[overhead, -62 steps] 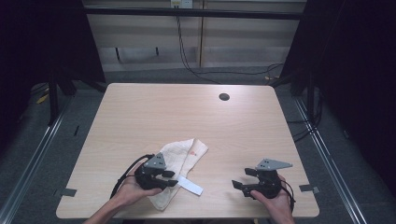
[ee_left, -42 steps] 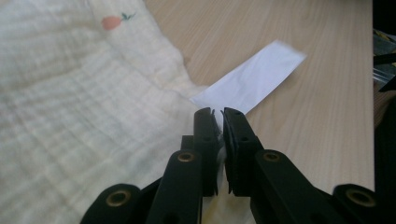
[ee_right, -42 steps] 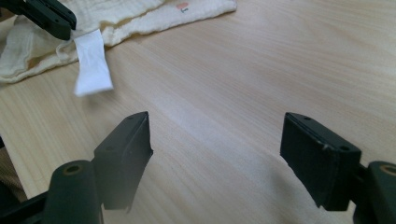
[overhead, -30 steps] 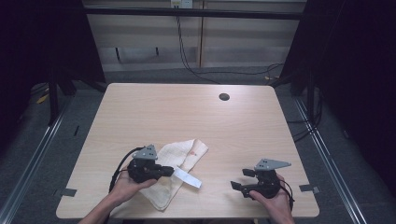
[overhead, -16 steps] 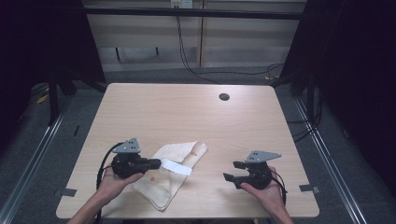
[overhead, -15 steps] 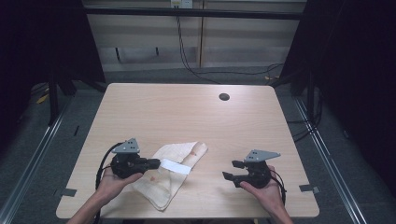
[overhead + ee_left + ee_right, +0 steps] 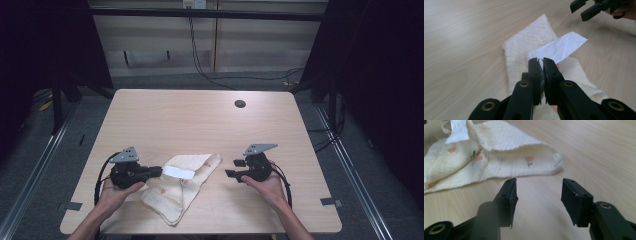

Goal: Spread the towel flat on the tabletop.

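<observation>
The left claw (image 7: 541, 65) is closed on the white label (image 7: 560, 47) of the cloth (image 7: 529, 47); only a thin gap is seen between its two black jaws, and the label stands out from between them, flat and lifted above the cloth. In the high view the left claw (image 7: 159, 171) is seen near the left front edge of the surface (image 7: 190, 115), pointing to the right, with the label (image 7: 177, 172) stretched out from its tip over the cloth (image 7: 185, 187).

The right claw (image 7: 537, 195) is partly open, and its jaws have just been closing. Nothing is held between them; only bare surface (image 7: 599, 150) is seen in the gap. The rounded end of the cloth (image 7: 506, 165) lies just beyond the jaws, not touched by them. In the high view the right claw (image 7: 234, 168) is seen to the right of the cloth, pointing left toward it, near but apart.

The cloth is cream with small flower prints. It lies crumpled at the near middle of the surface, between the two claws. A dark round hole (image 7: 240, 104) is seen at the far right of the surface.
</observation>
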A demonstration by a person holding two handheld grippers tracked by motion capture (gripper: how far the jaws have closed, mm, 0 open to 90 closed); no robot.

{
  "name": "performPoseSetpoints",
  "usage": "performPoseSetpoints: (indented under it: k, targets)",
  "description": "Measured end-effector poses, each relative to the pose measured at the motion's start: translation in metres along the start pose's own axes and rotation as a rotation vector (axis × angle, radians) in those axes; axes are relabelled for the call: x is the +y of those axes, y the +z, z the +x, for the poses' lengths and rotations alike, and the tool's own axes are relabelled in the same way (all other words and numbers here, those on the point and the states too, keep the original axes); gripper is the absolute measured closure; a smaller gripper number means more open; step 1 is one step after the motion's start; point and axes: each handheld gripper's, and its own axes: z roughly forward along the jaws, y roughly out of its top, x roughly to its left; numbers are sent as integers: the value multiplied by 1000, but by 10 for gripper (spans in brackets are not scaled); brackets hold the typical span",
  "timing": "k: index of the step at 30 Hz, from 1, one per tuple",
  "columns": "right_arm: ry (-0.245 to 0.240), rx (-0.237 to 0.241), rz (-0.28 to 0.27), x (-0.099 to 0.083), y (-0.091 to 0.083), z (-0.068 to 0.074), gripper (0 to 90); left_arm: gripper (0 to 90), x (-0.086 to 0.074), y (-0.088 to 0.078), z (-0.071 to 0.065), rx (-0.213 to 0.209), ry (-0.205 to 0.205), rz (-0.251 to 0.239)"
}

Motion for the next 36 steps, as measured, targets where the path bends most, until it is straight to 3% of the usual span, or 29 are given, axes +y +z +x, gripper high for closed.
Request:
performPoseSetpoints:
  k: [7, 14, 20, 24, 25, 31, 36]
  targets:
    - [9, 1, -12, 7, 23, -15, 547, 857, -3, -3, 8, 20, -2, -8]
    - [22, 46, -42, 14, 39, -27, 525, 856, -9, 1, 16, 16, -25, 1]
    - [-1, 36, -10, 11, 55, -31, 532, 856, -9, 1, 19, 12, -31, -10]
    - [19, 33, -15, 11, 62, -34, 540, 856, -11, 1, 22, 7, -49, -32]
    - [24, 52, -17, 12, 64, -35, 561, 857, -11, 0, 22, 1, -48, -36]
    - [-11, 51, -2, 12, 62, -29, 776, 857, -12, 2, 20, -13, -45, -33]
    - [8, 46, -14, 13, 55, -27, 853, 857, -12, 2, 19, -31, -44, -25]
